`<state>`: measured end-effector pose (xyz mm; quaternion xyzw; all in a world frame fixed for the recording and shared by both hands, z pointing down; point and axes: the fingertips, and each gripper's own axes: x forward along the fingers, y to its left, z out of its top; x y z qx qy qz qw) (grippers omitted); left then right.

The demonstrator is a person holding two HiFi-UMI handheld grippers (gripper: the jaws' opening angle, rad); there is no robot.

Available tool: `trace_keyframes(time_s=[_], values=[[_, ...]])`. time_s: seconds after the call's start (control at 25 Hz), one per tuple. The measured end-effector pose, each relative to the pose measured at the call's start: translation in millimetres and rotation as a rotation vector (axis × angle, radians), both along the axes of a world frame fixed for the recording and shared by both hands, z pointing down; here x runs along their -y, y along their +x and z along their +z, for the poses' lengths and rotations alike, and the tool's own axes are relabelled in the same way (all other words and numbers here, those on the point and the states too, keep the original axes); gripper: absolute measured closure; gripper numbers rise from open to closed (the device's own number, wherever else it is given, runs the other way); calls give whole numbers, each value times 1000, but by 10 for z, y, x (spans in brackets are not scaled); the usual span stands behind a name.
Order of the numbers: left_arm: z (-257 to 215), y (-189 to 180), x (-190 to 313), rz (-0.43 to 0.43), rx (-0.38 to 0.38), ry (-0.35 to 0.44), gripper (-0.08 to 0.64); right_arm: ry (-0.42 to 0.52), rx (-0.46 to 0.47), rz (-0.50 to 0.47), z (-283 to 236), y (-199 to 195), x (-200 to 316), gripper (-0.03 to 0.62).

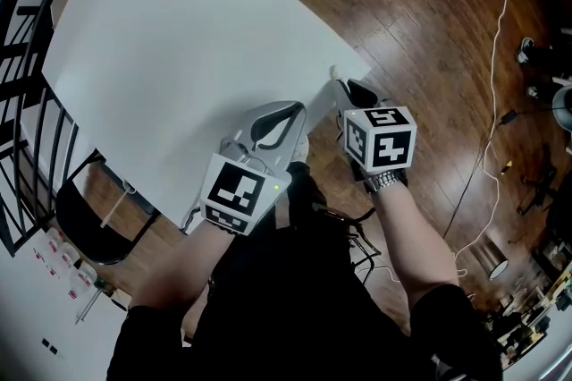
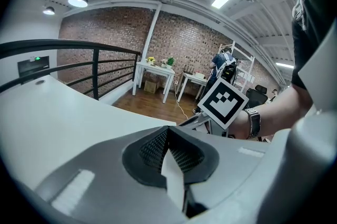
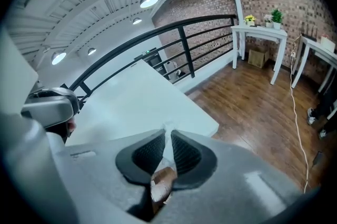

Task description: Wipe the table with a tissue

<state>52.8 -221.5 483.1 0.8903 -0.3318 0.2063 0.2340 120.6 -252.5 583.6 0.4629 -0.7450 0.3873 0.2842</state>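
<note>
Left gripper [image 2: 167,131]: clamped shut, both black ribbed pads pressed on a white tissue [image 2: 172,178]; tissue runs back from the pad tips toward 6 o'clock.
Right gripper [image 3: 167,131]: jaws all but together, pinching a thin white sliver [image 3: 167,145]; tip of it pokes out at 12 o'clock; brownish patch on it lower down, nature unclear.
Same sheet or two: cannot tell.
Table [image 1: 179,39]: white, bare top, filling head view from 9 to 12 o'clock.
Left gripper place: over the table's near edge, jaws toward 1 o'clock in head view.
Right gripper place: at 2 o'clock from the left one, just beside the table corner, close but not touching the left gripper.
Right view ahead: tabletop at 12 o'clock, table corner at 1 o'clock.
Watch [image 2: 254,123]: on the wrist behind the right gripper's marker cube [image 2: 224,103].
Floor [image 1: 429,21]: dark wood, from 12 to 4 o'clock; white cable [image 1: 494,102] trailing across it at 3 o'clock.
Chair [image 1: 89,232]: black, at 8 o'clock by the table edge.
</note>
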Motion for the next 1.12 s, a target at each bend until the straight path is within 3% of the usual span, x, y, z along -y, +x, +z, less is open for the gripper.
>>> trace_keyframes(time_s=[0.64,1.12], values=[[-28,-73,43,-16,0,7,545,14,-52,-67,5,-160,88,575],[-20,-182,-26,-32,26,10,545,60,38,-124,-107,-370,6,575]])
